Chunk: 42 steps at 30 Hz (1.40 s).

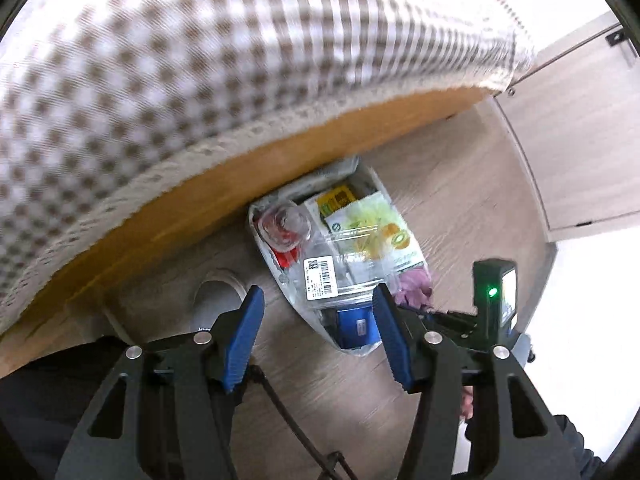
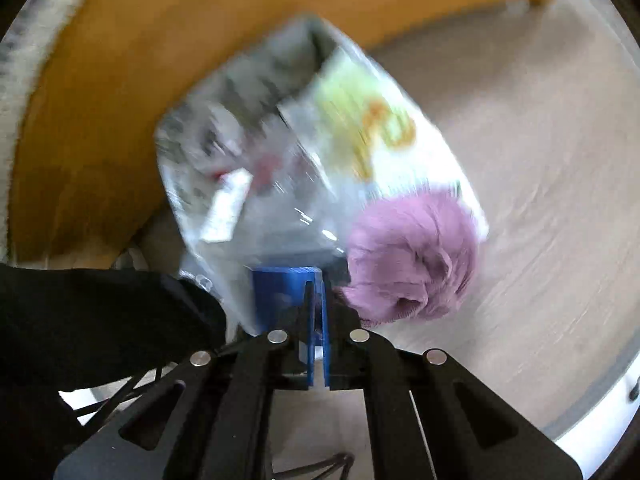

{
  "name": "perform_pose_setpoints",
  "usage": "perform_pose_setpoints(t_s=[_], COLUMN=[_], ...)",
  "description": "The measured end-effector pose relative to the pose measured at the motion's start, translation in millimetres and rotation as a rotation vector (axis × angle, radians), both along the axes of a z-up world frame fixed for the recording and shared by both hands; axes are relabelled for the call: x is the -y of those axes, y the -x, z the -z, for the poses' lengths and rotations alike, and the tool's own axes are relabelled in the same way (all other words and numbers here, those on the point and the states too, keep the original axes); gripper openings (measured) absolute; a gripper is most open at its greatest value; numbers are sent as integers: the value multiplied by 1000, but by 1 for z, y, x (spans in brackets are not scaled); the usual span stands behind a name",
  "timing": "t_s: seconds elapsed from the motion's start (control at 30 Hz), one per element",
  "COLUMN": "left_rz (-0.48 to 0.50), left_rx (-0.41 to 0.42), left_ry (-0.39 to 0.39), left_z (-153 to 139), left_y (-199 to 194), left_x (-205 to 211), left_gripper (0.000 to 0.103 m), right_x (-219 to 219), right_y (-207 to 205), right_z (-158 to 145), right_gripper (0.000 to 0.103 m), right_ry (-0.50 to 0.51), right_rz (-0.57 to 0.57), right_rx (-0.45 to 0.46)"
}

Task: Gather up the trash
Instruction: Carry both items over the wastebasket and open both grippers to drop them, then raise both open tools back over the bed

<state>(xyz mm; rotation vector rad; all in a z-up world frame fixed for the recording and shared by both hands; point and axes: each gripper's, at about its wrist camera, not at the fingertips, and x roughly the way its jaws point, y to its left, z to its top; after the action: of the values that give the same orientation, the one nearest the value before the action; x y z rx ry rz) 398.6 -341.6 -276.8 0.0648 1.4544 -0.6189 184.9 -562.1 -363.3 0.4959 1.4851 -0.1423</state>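
Observation:
A clear plastic trash bag [image 1: 320, 280] hangs over the wooden floor, just below the table edge. It holds a fruit-print wrapper [image 1: 376, 228], a crushed clear cup [image 1: 285, 226], a blue box [image 1: 356, 326] and a purple crumpled piece [image 1: 412, 284]. My left gripper [image 1: 318, 332] is open and empty, its blue fingers either side of the bag's near end, above it. My right gripper [image 2: 316, 312] is shut on the bag [image 2: 280, 184] at its near edge, next to the purple piece [image 2: 412, 256]. The right view is blurred.
A table with a checked cloth [image 1: 200, 72] and an orange-brown wooden edge [image 1: 224, 196] fills the upper left. A round table foot [image 1: 218, 292] stands on the floor by the left finger. Pale cabinet doors [image 1: 580, 128] stand at the right.

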Motion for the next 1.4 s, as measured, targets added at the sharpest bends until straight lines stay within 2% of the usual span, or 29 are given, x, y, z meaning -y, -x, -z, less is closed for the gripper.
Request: perform_pose_setpoints(t_s=[0.1, 0.2, 0.3, 0.37, 0.43, 0.53, 0.7, 0.77, 0.8, 0.83, 0.87, 0.9, 1.1, 1.23, 1.4], left_rz=[-11, -19, -42, -64, -84, -92, -78, -81, -84, -86, -87, -87, -72, -41, 0], left_rx=[32, 57, 79, 71, 57, 47, 52, 43, 37, 33, 31, 28, 2, 3, 6], left_ry=[32, 55, 49, 54, 55, 56, 52, 50, 49, 48, 49, 50, 48, 13, 18], left_z=[-19, -33, -41, -40, -39, -37, -33, -29, -27, -26, -24, -23, -13, -6, -15], left_y=[-4, -10, -18, -23, -29, -30, -27, -25, -24, -25, -24, -25, -21, -8, 12], left_x=[-11, -20, -30, -37, -44, -49, -52, -48, -45, -45, -45, -46, -37, -26, -10], left_gripper=[54, 55, 57, 57, 57, 57, 57, 57, 57, 57, 57, 57, 57, 57, 58], right_x=[-5, 1, 1, -4, -7, -1, -3, -3, -6, -6, -6, -4, 0, 4, 8], right_y=[-22, -39, -56, -71, -86, -115, -131, -131, -131, -129, -127, -124, -107, -95, -68], right_z=[-42, -74, -91, -96, -88, -53, -2, 16, 20, 24, 22, 18, -12, -32, -61], right_gripper=[3, 3, 3, 3, 3, 3, 3, 3, 11, 39, 55, 65, 65, 65, 64], right_ry=[70, 81, 37, 42, 36, 6, 19, 12, 19, 37, 58, 85, 150, 159, 196], right_rz=[-54, -65, -61, -83, -90, -69, -86, -88, -89, -87, -81, -74, -91, -75, -71], right_rx=[60, 113, 164, 190, 194, 158, 106, 47, 20, 4, 3, 14, 41, 45, 49])
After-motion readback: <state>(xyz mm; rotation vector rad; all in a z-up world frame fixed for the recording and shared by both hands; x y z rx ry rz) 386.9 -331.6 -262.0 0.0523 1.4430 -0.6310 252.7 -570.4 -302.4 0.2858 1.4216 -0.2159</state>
